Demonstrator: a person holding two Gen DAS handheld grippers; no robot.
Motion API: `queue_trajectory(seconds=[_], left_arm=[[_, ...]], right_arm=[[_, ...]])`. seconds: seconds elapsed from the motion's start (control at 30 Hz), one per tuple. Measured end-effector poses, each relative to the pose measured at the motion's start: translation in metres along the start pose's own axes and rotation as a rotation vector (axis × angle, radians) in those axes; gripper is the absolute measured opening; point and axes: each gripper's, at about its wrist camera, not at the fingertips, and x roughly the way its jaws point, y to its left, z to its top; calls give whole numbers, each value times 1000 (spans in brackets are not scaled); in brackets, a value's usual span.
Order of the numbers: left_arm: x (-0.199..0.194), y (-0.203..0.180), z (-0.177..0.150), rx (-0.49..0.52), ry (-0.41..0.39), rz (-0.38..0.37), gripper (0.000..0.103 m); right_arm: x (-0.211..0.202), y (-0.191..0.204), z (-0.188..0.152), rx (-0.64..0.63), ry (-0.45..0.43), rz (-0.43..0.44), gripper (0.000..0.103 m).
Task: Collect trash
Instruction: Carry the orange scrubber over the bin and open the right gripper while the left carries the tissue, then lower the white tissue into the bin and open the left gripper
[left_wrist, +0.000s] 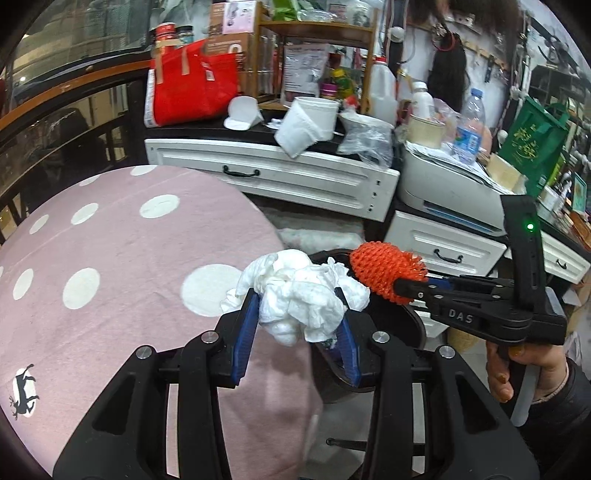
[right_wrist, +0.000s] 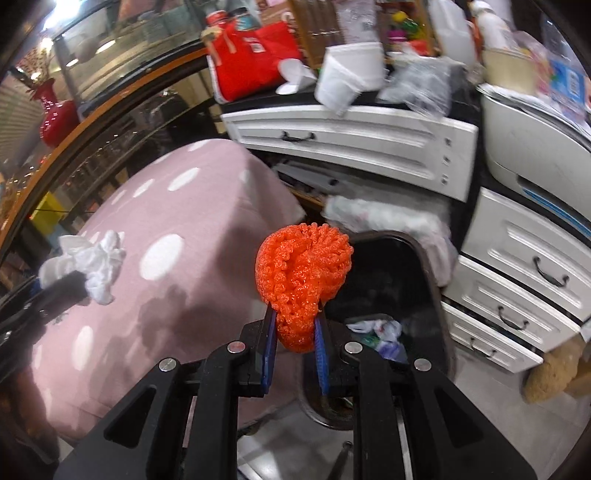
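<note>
My left gripper (left_wrist: 297, 310) is shut on a crumpled white tissue (left_wrist: 299, 291), held over the edge of a pink polka-dot cover (left_wrist: 110, 277). To its right, my right gripper (left_wrist: 404, 288) is shut on an orange foam net (left_wrist: 382, 273). In the right wrist view the orange foam net (right_wrist: 304, 269) bulges above the right gripper (right_wrist: 295, 332), beside the rim of a dark trash bin (right_wrist: 428, 273) that stands on the floor with wrappers inside. At that view's left edge the left gripper (right_wrist: 62, 288) holds the tissue (right_wrist: 94, 266) above the pink cover (right_wrist: 177, 280).
White drawer units (left_wrist: 295, 177) stand behind the bin, under a cluttered counter with a red bag (left_wrist: 192, 88), paper cups (left_wrist: 310, 122), bottles and a printer (left_wrist: 443, 192). A person's hand (left_wrist: 517, 369) grips the right tool's handle. A dark railing curves along the left.
</note>
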Motion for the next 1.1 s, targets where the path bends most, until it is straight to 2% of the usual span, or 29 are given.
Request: queue_trajectory(seconds=[0.37,0.6,0.77,0.8,0.87,0.9,0.97,1.1], left_arm=[[34,-51,-15,55,69,-52,40],[60,-64,-28,66,138,-68,40],[75,-70,-35,74,172,-68,40],[77,-70,-36,74,177,-67,40],[82,-72,-39,77,187,-66,40],[85,-73,-40,78,192,-65,40],[90,-75,-42,83,204,-63,40],[97,-76,-44,89,216,-55,40]], right_arm=[[35,-48,-28,99,99,-88,18],[59,-64,-45,143,160,-121,19],[76,-73,-53,152,181,-152,22],[79,-75,-54,157,187,-153,24],[86,-78,-58,168,206,-161,37],[88,-79,-59,166,209,-166,39],[90,-78,-62,157,216,-168,51],[82,-83,-59,171,189,-180,58]])
